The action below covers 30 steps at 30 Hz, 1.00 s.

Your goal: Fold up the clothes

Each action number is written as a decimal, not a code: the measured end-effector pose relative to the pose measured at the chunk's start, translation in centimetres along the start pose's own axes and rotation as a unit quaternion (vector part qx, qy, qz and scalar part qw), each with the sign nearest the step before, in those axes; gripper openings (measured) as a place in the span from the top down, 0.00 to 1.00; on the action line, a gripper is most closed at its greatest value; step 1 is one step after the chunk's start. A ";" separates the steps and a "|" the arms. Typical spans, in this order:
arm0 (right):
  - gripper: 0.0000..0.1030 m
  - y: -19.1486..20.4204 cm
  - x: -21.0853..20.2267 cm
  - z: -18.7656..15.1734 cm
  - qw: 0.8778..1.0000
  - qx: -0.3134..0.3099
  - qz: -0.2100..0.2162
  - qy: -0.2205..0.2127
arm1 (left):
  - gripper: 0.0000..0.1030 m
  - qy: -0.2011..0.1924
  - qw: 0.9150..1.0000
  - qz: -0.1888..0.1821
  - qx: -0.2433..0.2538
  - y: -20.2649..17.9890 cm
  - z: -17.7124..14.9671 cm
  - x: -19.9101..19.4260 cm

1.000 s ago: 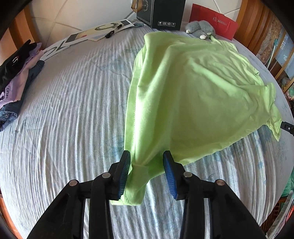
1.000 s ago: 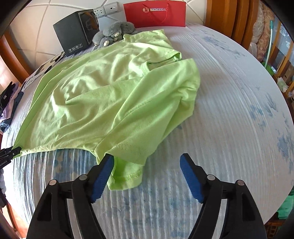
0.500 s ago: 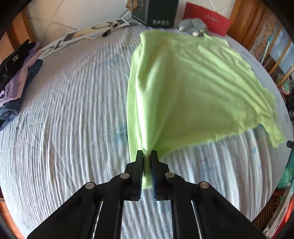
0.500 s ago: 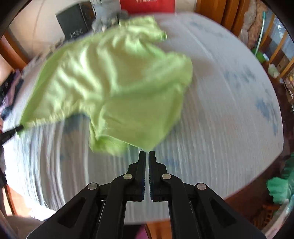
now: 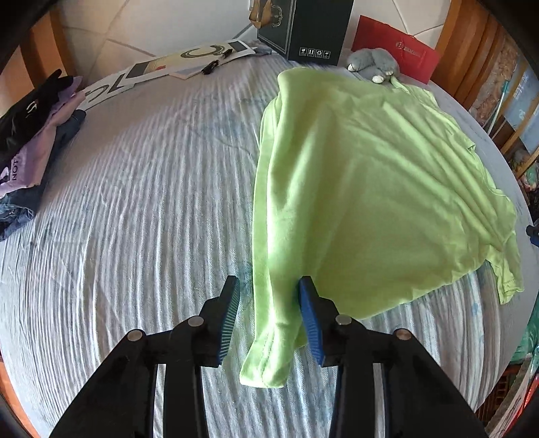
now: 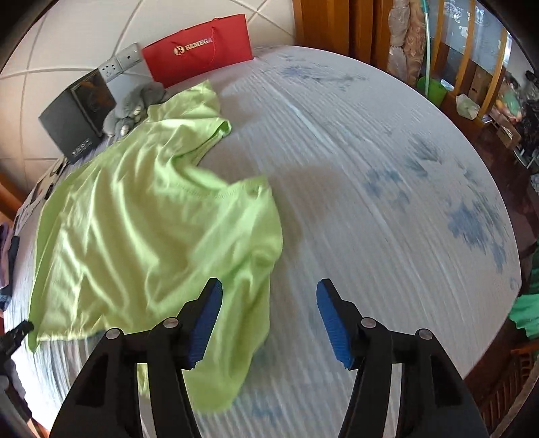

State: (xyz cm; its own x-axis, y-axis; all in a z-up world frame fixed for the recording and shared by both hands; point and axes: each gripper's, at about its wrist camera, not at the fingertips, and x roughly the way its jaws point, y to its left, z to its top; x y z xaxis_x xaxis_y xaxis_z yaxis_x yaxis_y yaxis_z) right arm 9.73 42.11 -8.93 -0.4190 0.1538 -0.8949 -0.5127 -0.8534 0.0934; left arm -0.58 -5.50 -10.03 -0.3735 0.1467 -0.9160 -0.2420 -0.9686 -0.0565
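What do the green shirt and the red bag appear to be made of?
Green shirt: soft matte knit, probably cotton jersey; it drapes in loose folds and has stitched hems. Red bag: likely stiff coated paper; flat, upright panel with gold print and a cord handle.

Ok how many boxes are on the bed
1: a black box at the far edge of the bed, beside the plush toy. The red bag isn't counted; others may be hidden.

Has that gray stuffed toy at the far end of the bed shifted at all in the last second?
No. In the left wrist view the gray stuffed toy lies between the black box and red bag, as before.
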 end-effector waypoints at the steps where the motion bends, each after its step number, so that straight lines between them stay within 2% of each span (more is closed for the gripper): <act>1: 0.45 0.1 0.8 0.9 1.000 0.000 -0.009 0.003 | 0.65 0.004 1.000 0.002 -0.002 -0.1 0.1 0.5; 6: 0.45 -0.5 4.2 3.5 1.000 0.008 -0.029 -0.002 | 0.65 0.003 1.000 0.019 0.010 -1.0 -0.3 1.3; 7: 0.56 -0.3 5.0 3.7 1.000 0.002 -0.027 0.012 | 0.65 0.003 1.000 0.023 0.013 -1.1 -0.3 1.4; 8: 0.61 -0.1 5.7 3.9 0.999 -0.007 -0.027 0.025 | 0.68 0.003 1.000 0.023 0.009 -1.1 -0.3 1.4; 9: 0.96 0.7 5.6 3.9 0.998 -0.033 -0.033 0.030 | 0.78 0.003 1.000 0.023 0.005 -1.0 -0.3 1.5; 10: 0.96 1.4 5.4 3.8 0.997 -0.055 -0.039 0.035 | 0.83 0.004 1.000 0.023 0.002 -1.0 -0.2 1.5; 15: 0.95 0.6 3.5 2.7 0.995 -0.050 -0.080 0.040 | 0.86 0.008 1.000 0.024 -0.002 -1.0 -0.2 1.7; 18: 0.92 -1.6 2.5 2.3 0.991 -0.034 -0.121 0.039 | 0.85 0.008 1.000 0.025 0.000 -1.0 -0.3 1.7; 21: 0.90 -1.8 0.5 1.3 0.995 -0.040 -0.089 0.022 | 0.85 0.013 1.000 0.022 -0.001 -0.8 -0.3 1.5; 23: 0.88 -0.7 -0.8 0.5 0.997 -0.056 -0.055 0.015 | 0.85 0.005 1.000 0.013 -0.007 -0.6 -0.3 0.8; 24: 0.83 0.0 -1.4 0.0 0.997 -0.063 -0.037 0.015 | 0.85 -0.001 1.000 0.008 -0.011 -0.4 -0.3 0.4; 25: 0.70 0.7 -1.9 -0.6 0.997 -0.071 -0.019 0.015 | 0.84 -0.009 1.000 0.003 -0.014 -0.3 -0.2 0.1; 27: 0.50 2.4 -2.2 -1.9 0.996 -0.090 -0.001 0.024 | 0.70 -0.023 1.000 -0.004 -0.019 -0.1 0.0 -0.6; 30: 0.49 4.4 -2.4 -3.9 0.993 -0.114 0.018 0.038 | 0.67 -0.022 1.000 0.008 -0.014 -0.1 -0.1 -0.2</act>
State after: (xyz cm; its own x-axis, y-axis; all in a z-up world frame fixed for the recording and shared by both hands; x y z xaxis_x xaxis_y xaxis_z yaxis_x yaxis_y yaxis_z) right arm 11.37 36.04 -8.11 -0.3719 0.0906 -0.9238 -0.3123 -0.9494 0.0326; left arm -0.38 -5.45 -9.89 -0.4156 0.1385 -0.8989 -0.2108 -0.9761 -0.0529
